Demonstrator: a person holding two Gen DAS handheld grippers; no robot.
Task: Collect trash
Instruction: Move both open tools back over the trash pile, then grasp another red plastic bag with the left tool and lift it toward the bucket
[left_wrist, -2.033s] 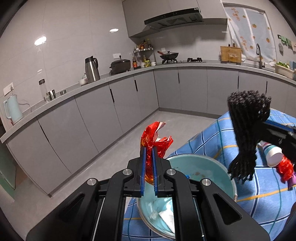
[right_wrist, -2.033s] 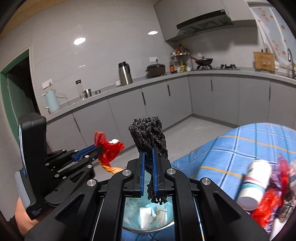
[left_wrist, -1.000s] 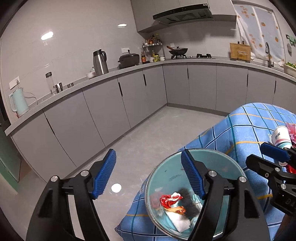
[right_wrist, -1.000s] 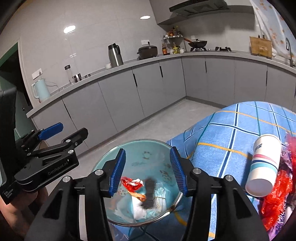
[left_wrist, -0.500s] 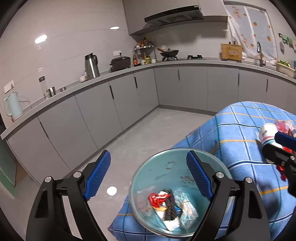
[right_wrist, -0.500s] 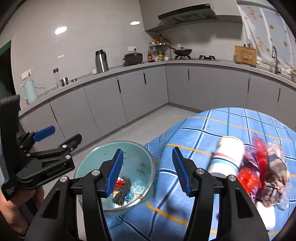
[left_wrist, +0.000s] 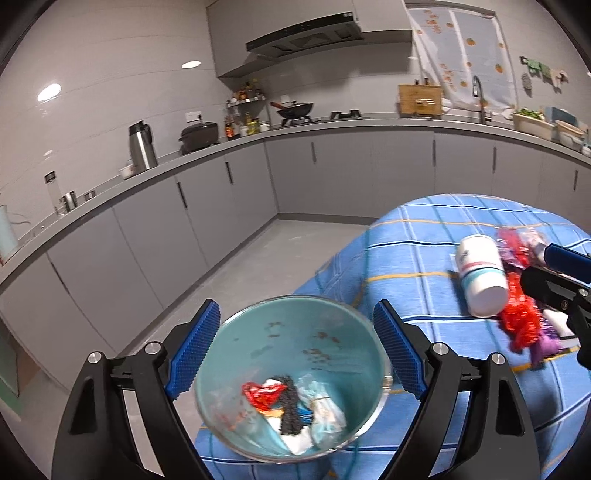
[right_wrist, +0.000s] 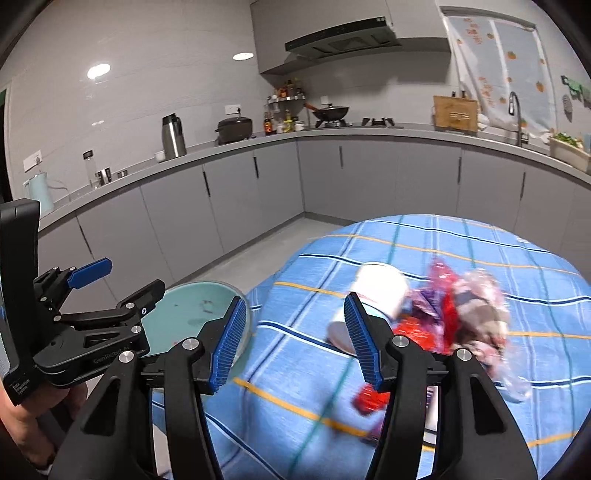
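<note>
A teal bowl (left_wrist: 295, 332) sits at the near edge of the blue checked tablecloth (left_wrist: 424, 251). In it lie a red wrapper (left_wrist: 264, 393), a black frayed piece (left_wrist: 290, 410) and white tissue (left_wrist: 325, 413). My left gripper (left_wrist: 295, 310) hangs open over the bowl, nothing between its pads. My right gripper (right_wrist: 295, 306) is open and empty, pointing at a white paper cup (right_wrist: 380, 291) lying on its side beside a heap of red and purple wrappers (right_wrist: 465, 306). The cup (left_wrist: 480, 273) and the heap (left_wrist: 521, 321) also show in the left wrist view, blurred in the right.
Grey kitchen cabinets and a counter (right_wrist: 258, 147) with a kettle, pots and bottles run behind the table, across a strip of grey floor (left_wrist: 258, 258). A person's hand (right_wrist: 37, 406) holds the left gripper (right_wrist: 135, 277) at the bowl (right_wrist: 184, 306).
Both grippers opened and dropped the red wrapper and the black piece into the bowl. Since then the views have swung right, bringing the cup and the wrapper heap ahead of the right gripper.
</note>
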